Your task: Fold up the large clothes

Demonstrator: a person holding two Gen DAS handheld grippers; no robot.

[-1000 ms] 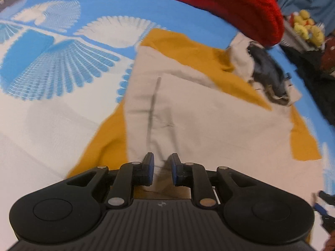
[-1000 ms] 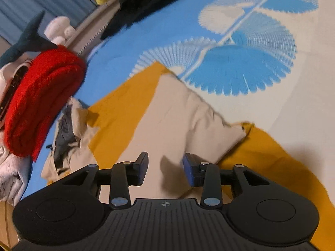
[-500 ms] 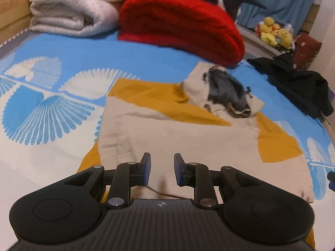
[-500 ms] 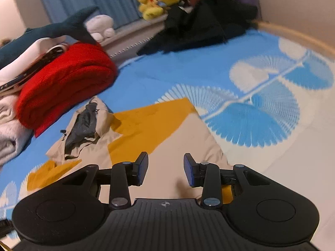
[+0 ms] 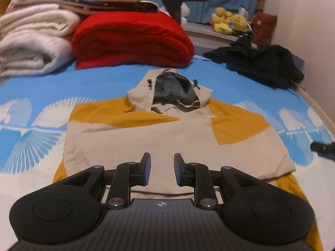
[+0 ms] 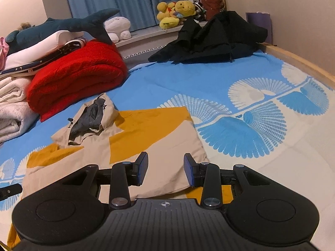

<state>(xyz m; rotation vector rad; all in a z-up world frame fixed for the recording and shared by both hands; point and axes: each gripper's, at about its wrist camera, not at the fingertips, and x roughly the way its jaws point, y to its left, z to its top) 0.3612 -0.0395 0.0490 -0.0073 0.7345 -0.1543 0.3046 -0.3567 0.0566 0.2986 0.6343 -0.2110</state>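
Note:
A beige and mustard hooded jacket [image 5: 146,138] lies flat on the bed, hood [image 5: 171,90] at the far end, both sides folded inward over the body. My left gripper [image 5: 162,170] hovers above its near hem, jaws apart with nothing between them. In the right wrist view the same jacket [image 6: 159,146] spreads to the left and ahead; my right gripper [image 6: 165,170] hangs over its near right corner, open and empty. The tip of the right gripper [image 5: 322,147] shows at the right edge of the left wrist view, and the left gripper's tip [image 6: 9,190] shows at the left edge of the right view.
The bed has a blue sheet [image 5: 108,79] with white fan prints. A folded red blanket [image 5: 132,41] and white blankets [image 5: 31,46] are stacked beyond the hood. A black garment [image 5: 261,62] is heaped at the far right, with plush toys [image 6: 175,12] on the sill behind.
Both grippers have lifted away from the jacket and levelled out, so more of the bed and room shows. The left jaws stand slightly wider than a second ago.

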